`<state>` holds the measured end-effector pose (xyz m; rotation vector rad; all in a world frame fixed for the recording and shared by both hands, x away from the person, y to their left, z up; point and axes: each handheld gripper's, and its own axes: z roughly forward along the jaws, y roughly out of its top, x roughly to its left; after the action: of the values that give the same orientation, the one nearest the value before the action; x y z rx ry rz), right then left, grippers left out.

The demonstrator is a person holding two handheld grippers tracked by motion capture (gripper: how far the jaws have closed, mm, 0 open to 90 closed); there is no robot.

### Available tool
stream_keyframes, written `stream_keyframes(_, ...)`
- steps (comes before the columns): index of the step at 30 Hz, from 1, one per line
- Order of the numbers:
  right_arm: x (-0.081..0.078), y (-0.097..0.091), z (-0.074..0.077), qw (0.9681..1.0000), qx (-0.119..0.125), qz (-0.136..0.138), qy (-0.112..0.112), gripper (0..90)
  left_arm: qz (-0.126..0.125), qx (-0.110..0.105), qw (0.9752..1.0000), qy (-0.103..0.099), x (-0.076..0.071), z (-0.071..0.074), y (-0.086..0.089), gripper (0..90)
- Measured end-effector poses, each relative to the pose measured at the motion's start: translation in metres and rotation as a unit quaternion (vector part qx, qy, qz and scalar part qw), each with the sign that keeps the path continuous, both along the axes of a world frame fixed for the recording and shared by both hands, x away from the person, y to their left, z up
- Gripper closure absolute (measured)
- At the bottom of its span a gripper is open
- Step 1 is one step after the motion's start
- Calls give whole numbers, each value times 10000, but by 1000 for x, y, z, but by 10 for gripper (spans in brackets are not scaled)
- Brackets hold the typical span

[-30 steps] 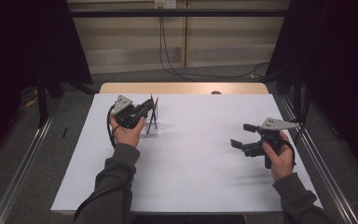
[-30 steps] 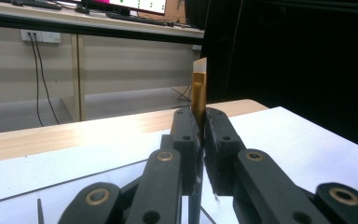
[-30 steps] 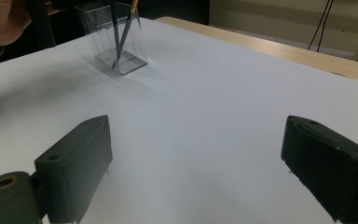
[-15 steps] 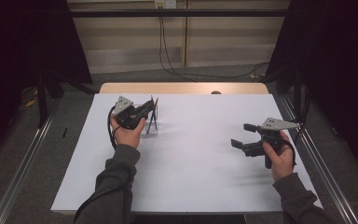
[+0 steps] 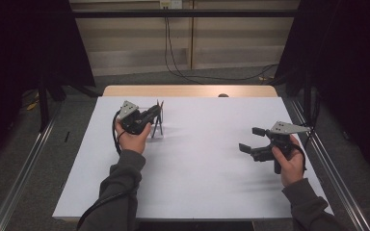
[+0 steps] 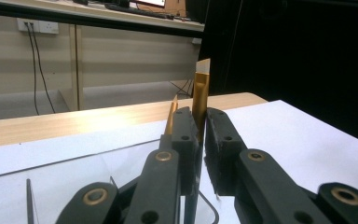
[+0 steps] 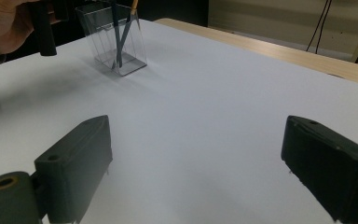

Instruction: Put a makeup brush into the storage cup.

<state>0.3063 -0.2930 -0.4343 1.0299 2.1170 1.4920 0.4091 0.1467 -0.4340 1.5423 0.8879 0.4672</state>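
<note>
On the far-left part of the white counter (image 5: 197, 183) stands a clear plastic holder (image 5: 157, 126), square-sided with rounded corners, thin see-through walls, glossy. Dark slim sticks stand tilted in it. Left gripper (image 5: 155, 114), matte black jaws with brass-coloured pivot rivets, is clamped narrow on a gold pen (image 6: 199, 95) right above the holder; pen is upright, flat-sided metallic body with a pale slanted tip. Second gold-tipped pencil-like stick (image 6: 171, 116) leans just beside the left jaw, point up. From the right gripper view the holder (image 7: 116, 39) shows a blue-grey stick and an orange-tipped one crossed inside, the left hand (image 7: 4, 23) just beside it.

Right gripper (image 5: 253, 139) hovers over the near-right counter, well apart from the holder, jaws spread wide, nothing between them; grey three-cornered plate on top, blocky black pads. Counter sheet is smooth, matte white, over a light wood top (image 5: 188, 90) showing at the far edge.

No readable writing or brand anywhere.

Versus the earlier frames: no visible change, both hands in the same spots, same grip on the pen.
</note>
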Motion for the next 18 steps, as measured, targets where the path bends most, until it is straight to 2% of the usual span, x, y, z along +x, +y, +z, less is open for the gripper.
stream_keyframes(3, 0, 0, 0, 10000, -1, -5, -2, 81, 0, 77, 10000, 16, 0, 0, 0, 825)
stream_keyframes(7, 0, 0, 0, 10000, -10, 8, 10, 79, -21, 62, 10000, 42, 0, -2, -2, 822)
stream_keyframes(8, 0, 0, 0, 10000, -7, 7, 10, 78, -23, 128, 9999, 65, -1, -2, -2, 821)
stream_keyframes(10, 0, 0, 0, 10000, -8, 8, 10, 78, -29, 93, 9999, 59, -1, -3, -3, 820)
stream_keyframes(18, 0, 1, 0, 10000, -17, 4, 19, 78, -40, 179, 9998, 116, -2, -6, -3, 817)
